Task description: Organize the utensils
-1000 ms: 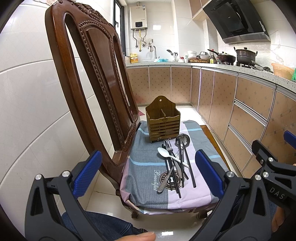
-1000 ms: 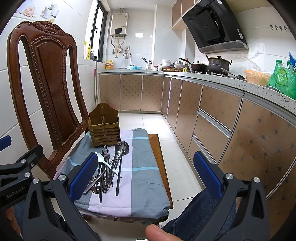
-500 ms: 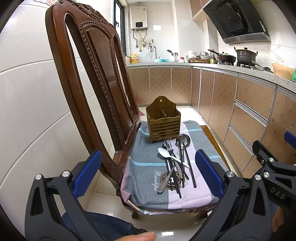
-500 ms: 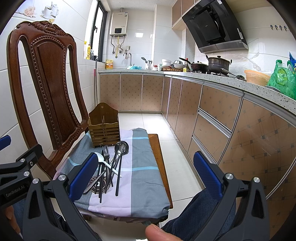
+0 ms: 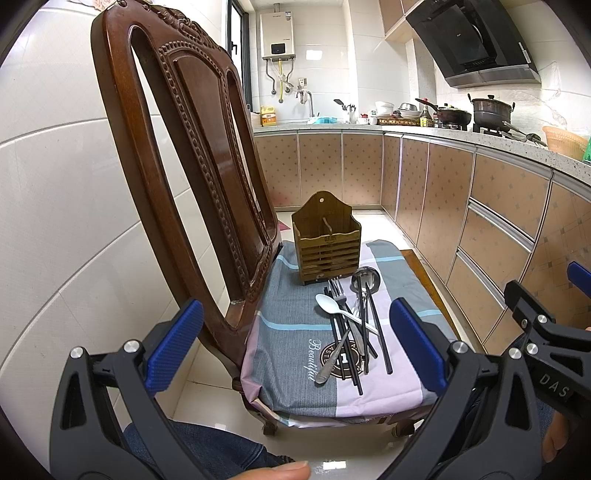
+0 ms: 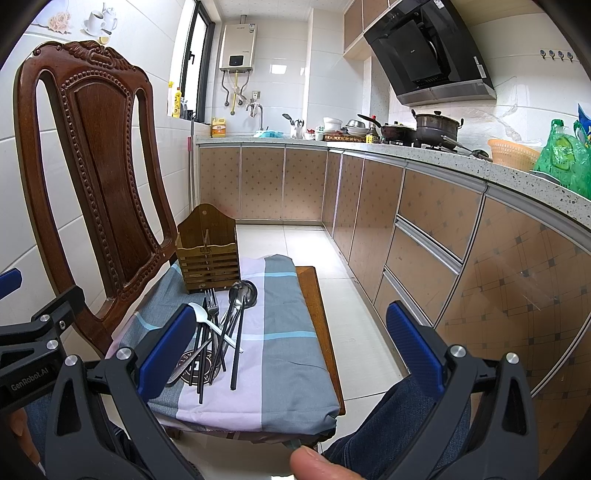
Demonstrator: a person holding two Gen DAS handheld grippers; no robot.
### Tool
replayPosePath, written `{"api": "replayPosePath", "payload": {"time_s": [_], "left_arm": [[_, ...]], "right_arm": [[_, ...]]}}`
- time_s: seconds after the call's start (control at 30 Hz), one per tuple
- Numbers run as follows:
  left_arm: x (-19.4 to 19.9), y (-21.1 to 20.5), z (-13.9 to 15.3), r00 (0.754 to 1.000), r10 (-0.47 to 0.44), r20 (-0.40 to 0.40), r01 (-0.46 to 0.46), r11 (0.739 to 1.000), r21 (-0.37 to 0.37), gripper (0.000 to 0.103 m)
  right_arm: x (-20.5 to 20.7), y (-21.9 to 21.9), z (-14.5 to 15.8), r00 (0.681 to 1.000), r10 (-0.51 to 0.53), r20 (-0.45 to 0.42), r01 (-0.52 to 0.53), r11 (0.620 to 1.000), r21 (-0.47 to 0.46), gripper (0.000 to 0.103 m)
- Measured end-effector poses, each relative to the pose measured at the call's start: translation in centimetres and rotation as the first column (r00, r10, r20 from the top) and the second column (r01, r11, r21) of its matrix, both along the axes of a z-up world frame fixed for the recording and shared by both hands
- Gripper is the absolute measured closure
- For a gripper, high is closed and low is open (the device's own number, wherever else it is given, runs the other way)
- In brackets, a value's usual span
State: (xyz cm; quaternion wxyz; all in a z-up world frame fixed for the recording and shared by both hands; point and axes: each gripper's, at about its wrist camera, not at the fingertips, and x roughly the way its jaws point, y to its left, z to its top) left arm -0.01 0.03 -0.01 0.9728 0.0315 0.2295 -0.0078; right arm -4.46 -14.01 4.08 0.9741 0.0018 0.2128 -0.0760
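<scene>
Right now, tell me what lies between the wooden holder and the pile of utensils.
Almost nothing: in the left wrist view the utensils reach nearly to the foot of the wooden holder, with only a sliver of the checked cloth between.

A home kitchen: tiled walls, a speckled stone counter (image 6: 424, 157) over brown patterned cabinets (image 6: 436, 221), a slanted range hood (image 6: 428, 48) above pots on the stove (image 6: 432, 127), a wall-mounted water heater (image 5: 277, 35), and a tap (image 6: 256, 110).
</scene>
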Motion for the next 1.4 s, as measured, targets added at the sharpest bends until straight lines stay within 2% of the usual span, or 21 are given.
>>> {"api": "replayPosePath", "payload": {"time_s": [0.7, 0.83, 0.97, 1.03, 1.1, 1.13, 1.2, 1.23, 1.3, 1.4], "left_arm": [[0.5, 0.2, -0.3, 1.000, -0.001, -0.011, 0.001, 1.000, -0.003, 0.004], [2.1, 0.7, -1.7, 0.997, 0.021, -0.068, -0.021, 1.000, -0.002, 0.004], [4.1, 0.7, -3.8, 0.990, 0.044, -0.131, -0.043, 0.999, 0.005, 0.004], [5.3, 0.7, -5.0, 0.986, 0.054, -0.158, -0.052, 0.999, 0.015, 0.004], [6.6, 0.8, -6.2, 0.980, 0.051, -0.192, -0.052, 0.999, 0.002, 0.010], [7.5, 0.8, -6.8, 0.975, 0.044, -0.216, -0.047, 0.999, -0.009, 0.017], [9.3, 0.8, -8.1, 0.967, 0.029, -0.254, -0.038, 0.999, -0.031, 0.027], [10.8, 0.8, -8.9, 0.959, 0.021, -0.282, -0.033, 0.999, -0.039, 0.033], [13.2, 0.5, -10.1, 0.948, 0.023, -0.317, -0.033, 0.999, -0.027, 0.037], [17.2, 0.0, -11.3, 0.937, 0.023, -0.348, -0.024, 1.000, 0.002, 0.038]], "right_arm": [[0.2, 0.1, -0.8, 1.000, -0.002, -0.012, 0.002, 1.000, -0.013, 0.003], [2.6, -0.3, -2.2, 0.994, -0.011, -0.108, 0.003, 0.998, -0.069, 0.003], [5.4, -1.6, -5.7, 0.973, -0.044, -0.226, 0.022, 0.995, -0.102, 0.004], [6.9, -2.4, -7.8, 0.953, -0.056, -0.299, 0.027, 0.995, -0.101, 0.016], [8.3, -3.3, -9.6, 0.928, -0.063, -0.367, 0.036, 0.996, -0.078, 0.038], [8.9, -3.6, -10.2, 0.917, -0.061, -0.393, 0.038, 0.997, -0.066, 0.044], [10.3, -4.2, -11.9, 0.895, -0.064, -0.441, 0.050, 0.998, -0.043, 0.063], [10.8, -4.2, -12.2, 0.890, -0.072, -0.451, 0.053, 0.997, -0.055, 0.067], [12.4, -4.4, -13.0, 0.883, -0.086, -0.461, 0.060, 0.996, -0.070, 0.078], [15.0, -4.8, -13.0, 0.891, -0.087, -0.445, 0.059, 0.995, -0.077, 0.079]]}}
